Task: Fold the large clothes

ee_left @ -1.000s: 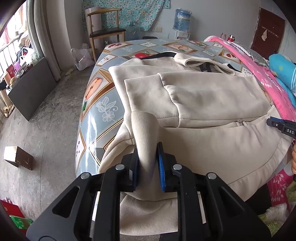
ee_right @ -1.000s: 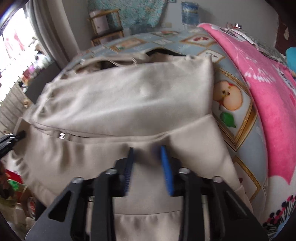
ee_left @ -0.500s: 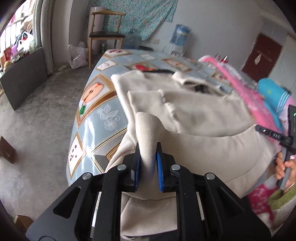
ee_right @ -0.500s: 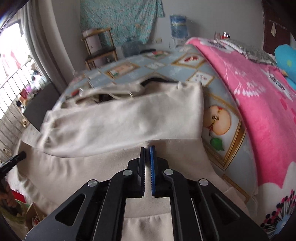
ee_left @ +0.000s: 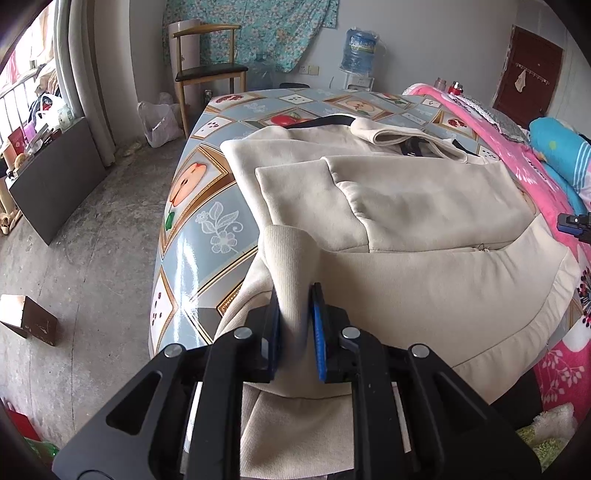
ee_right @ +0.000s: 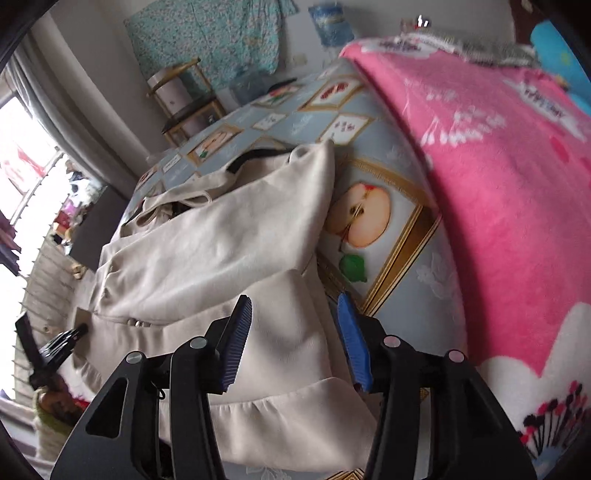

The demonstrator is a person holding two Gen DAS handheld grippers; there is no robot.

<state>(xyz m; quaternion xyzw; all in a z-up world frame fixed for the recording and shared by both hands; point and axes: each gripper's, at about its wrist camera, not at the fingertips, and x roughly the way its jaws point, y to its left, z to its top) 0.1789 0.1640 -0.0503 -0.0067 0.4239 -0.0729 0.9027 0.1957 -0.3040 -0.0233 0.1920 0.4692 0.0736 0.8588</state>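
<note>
Jacket (ee_left: 424, 280), cream and zip-fronted, lies spread across the table (ee_left: 207, 229), its sleeves folded in over the chest and its hem hanging off the near edge. Near the left corner of the hem a ribbed fold of the cloth stands up, and the left gripper (ee_left: 295, 325) is clamped on it, blue pads pressing both sides. The right gripper (ee_right: 291, 339) hovers over the right part of the hem in its own view; its jaws are opening, pads clear of the cloth, nothing pinched between them. In the left wrist view only its dark tip shows at the far right edge, just beyond the jacket.

A glossy tablecloth with framed fruit pictures covers the table. A pink blanket (ee_right: 498, 177) runs along the right side, well apart from the jacket, with an apple picture (ee_right: 360, 216) bare between them. A blue pillow (ee_left: 557, 147) lies on the blanket farther right. Beyond the far end stand a wooden chair (ee_left: 207, 70) and a water bottle (ee_left: 360, 50) against the wall, under a hanging floral cloth (ee_left: 273, 26). A small brown box (ee_left: 27, 319) sits on the concrete floor to the left.
</note>
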